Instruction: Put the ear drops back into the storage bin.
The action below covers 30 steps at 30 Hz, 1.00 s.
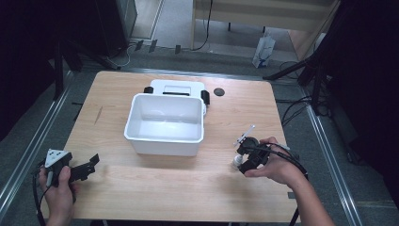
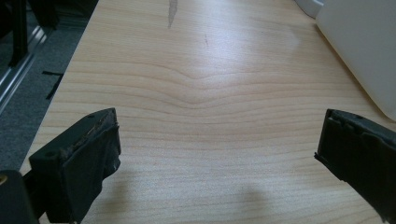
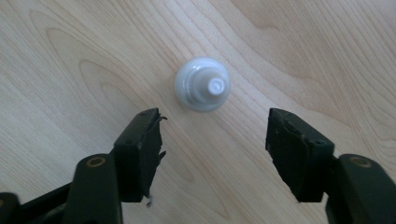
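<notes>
Hovering right gripper (image 3: pixel 215 135), jaws released, over small white bottle (image 3: pixel 202 84); next prob lower & clench. Left gripper (image 2: pixel 217 154) released, near-left.

White paper bag (image 1: pixel 264 49) on floor beyond table; black disc (image 1: pixel 219 92) near table's far edge
</notes>
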{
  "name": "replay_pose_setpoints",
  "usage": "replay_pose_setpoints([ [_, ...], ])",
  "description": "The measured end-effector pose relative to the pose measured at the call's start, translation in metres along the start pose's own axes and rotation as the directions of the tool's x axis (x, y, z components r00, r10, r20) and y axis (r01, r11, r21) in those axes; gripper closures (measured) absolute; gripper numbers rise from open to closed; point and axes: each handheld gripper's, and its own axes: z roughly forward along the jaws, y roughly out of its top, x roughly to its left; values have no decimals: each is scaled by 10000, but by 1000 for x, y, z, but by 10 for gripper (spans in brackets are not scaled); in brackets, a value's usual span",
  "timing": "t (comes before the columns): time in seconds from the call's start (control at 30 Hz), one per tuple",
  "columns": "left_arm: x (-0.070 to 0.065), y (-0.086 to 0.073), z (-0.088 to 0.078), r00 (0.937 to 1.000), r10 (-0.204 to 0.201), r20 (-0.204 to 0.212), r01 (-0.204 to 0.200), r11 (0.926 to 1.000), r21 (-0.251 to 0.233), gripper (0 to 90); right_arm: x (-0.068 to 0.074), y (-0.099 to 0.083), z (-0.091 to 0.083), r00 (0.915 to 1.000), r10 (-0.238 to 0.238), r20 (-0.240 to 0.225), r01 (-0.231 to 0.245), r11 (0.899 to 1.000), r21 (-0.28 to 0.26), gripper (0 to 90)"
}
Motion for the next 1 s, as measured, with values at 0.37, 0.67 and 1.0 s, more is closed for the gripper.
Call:
replay_pose_setpoints([
  [0.37,0,0,0,10000,16,3,-16,10000,1,3,-5,12,-3,9951,257,-953,-272,9995,-151,567],
  [0.67,0,0,0,10000,26,-17,-26,10000,-10,3,-9,18,-1,9941,586,-911,-574,9982,147,635],
  [1.0,0,0,0,10000,31,-10,-31,10000,-17,3,-9,23,4,9920,721,-1040,-678,9967,447,720],
])
